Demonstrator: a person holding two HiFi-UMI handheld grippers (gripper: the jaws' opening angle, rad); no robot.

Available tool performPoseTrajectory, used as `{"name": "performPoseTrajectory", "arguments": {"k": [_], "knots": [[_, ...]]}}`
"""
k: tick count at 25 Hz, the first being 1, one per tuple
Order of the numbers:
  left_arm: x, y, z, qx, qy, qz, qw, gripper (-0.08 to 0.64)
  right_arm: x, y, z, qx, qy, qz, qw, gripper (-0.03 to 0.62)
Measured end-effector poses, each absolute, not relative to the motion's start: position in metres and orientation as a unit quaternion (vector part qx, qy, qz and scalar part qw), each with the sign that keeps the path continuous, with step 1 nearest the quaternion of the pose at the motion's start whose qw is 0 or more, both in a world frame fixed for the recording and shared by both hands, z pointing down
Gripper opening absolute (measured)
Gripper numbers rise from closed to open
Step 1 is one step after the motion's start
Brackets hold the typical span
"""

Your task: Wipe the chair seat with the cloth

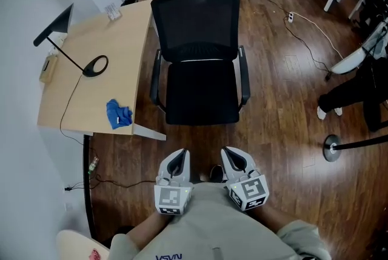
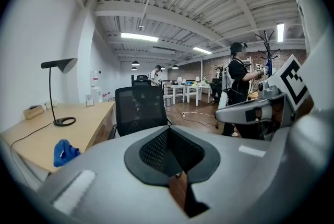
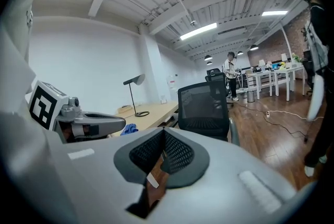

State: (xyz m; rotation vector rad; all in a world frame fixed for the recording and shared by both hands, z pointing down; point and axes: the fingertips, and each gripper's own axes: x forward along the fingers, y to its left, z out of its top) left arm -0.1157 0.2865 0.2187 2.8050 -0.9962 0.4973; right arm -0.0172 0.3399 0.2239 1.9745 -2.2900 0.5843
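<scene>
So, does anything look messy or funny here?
Nothing is spilled or broken. The crumpled blue cloth lies in a heap near the front edge of the light wooden desk, and a white power strip with its cable lies loose on the brown wood floor beyond the black mesh office chair.

The chair [image 1: 202, 92] stands at twelve o'clock; the desk [image 1: 121, 34] flanks it at nine o'clock, bearing the cloth [image 1: 119, 113], with the lamp [image 1: 95, 65] at the cloth's eleven.
</scene>
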Motion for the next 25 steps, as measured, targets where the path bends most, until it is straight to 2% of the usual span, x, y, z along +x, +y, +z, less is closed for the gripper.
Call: {"name": "performPoseTrajectory", "arguments": {"k": [14,25], "knots": [[-0.123,0.215,0.226,0.927,-0.335,0.147,0.082,0.005,-0.019,0.271,0.229,0.640,-0.743,0.186,0.062,0.000],[-0.194,0.088,0.229,0.902,-0.400,0.122,0.105,0.005,-0.074,0.123,0.204,0.597,-0.784,0.132,0.101,0.000]]}}
